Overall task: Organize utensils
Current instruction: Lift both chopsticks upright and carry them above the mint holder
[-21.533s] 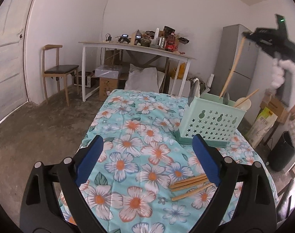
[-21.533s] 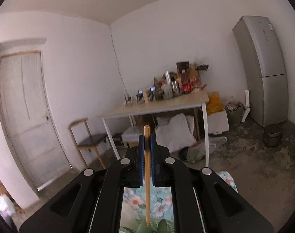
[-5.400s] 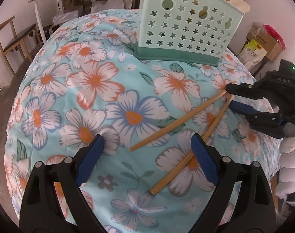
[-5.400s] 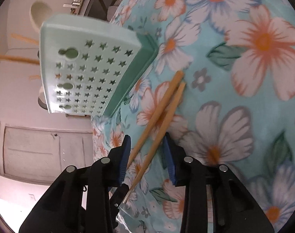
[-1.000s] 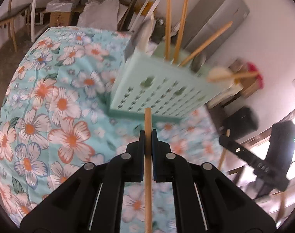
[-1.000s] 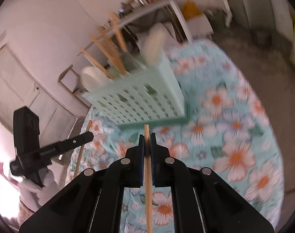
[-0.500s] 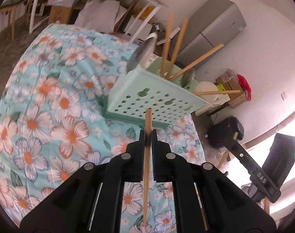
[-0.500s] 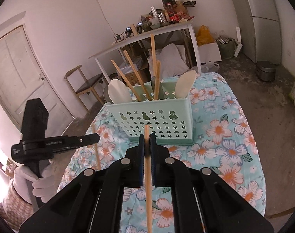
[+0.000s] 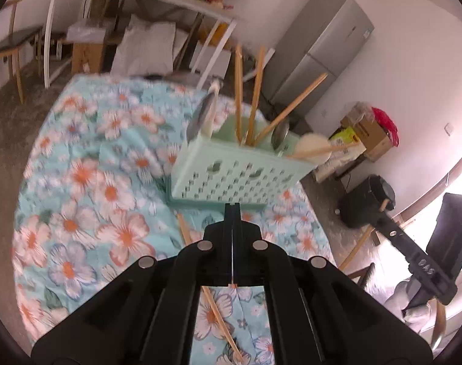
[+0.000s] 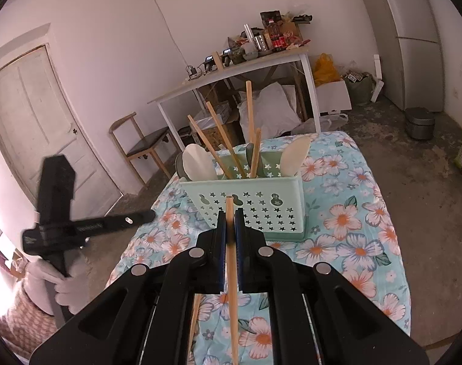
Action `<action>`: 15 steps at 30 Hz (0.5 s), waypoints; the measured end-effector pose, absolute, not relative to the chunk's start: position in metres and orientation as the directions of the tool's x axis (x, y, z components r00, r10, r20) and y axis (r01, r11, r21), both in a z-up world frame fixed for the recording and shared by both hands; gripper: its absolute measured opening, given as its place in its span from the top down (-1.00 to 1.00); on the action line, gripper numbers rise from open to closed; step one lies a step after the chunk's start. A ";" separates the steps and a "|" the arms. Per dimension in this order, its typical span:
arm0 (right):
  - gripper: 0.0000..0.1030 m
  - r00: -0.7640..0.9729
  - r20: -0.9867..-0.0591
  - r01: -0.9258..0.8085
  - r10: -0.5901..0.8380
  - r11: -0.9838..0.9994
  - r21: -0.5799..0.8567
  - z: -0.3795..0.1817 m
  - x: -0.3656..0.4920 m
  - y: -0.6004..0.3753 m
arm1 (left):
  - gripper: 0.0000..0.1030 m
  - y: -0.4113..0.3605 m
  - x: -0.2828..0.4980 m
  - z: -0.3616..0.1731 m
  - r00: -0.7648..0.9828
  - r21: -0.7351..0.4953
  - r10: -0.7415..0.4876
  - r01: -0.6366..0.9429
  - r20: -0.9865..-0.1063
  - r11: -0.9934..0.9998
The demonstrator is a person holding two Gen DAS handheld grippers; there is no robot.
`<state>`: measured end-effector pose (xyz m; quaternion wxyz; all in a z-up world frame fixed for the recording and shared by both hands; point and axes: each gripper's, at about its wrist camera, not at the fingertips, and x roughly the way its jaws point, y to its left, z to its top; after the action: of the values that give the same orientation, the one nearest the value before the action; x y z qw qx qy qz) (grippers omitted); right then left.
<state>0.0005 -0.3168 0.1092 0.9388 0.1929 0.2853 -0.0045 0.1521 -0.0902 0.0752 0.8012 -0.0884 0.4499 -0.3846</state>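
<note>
Most utensils already stand in the green caddy (image 10: 246, 200), one chopstick on the cloth (image 9: 214, 301) lies just before it, my left gripper (image 9: 232, 213) is pinched together on nothing, my right gripper (image 10: 230, 222) clamps a chopstick (image 10: 231, 258) short of the caddy.

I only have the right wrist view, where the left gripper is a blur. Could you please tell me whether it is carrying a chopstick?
Observer: No. In the left wrist view the left gripper has its jaws shut flat together with nothing between them.
Operator: Thank you. Is one left on the table?
Observer: Yes. A loose chopstick lies on the tablecloth under that gripper, with one end near the base of the utensil holder.
Operator: And how does mine look from there?
Observer: Side-on, the held chopstick sticks out above and below the right gripper.
</note>
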 end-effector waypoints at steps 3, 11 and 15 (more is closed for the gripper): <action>0.89 0.829 -0.548 0.122 0.114 0.919 0.376 0.104 0.001 -0.319 | 0.69 -0.099 0.161 0.043 0.245 -0.523 -0.684 0.486 -0.687 0.700; 0.89 0.824 -0.555 0.142 0.115 0.907 0.398 0.098 -0.001 -0.333 | 0.58 -0.129 0.194 -0.029 0.177 -0.476 -0.565 0.373 -0.806 0.796; 0.88 0.822 -0.557 0.148 0.118 0.901 0.409 0.094 -0.001 -0.339 | 0.59 -0.142 0.204 -0.048 0.162 -0.429 -0.510 0.366 -0.844 0.826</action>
<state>-0.0007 -0.3387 0.0944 0.9282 0.2227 0.2980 -0.0082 0.2036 -0.1416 -0.0485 0.7598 -0.0625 0.5794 -0.2882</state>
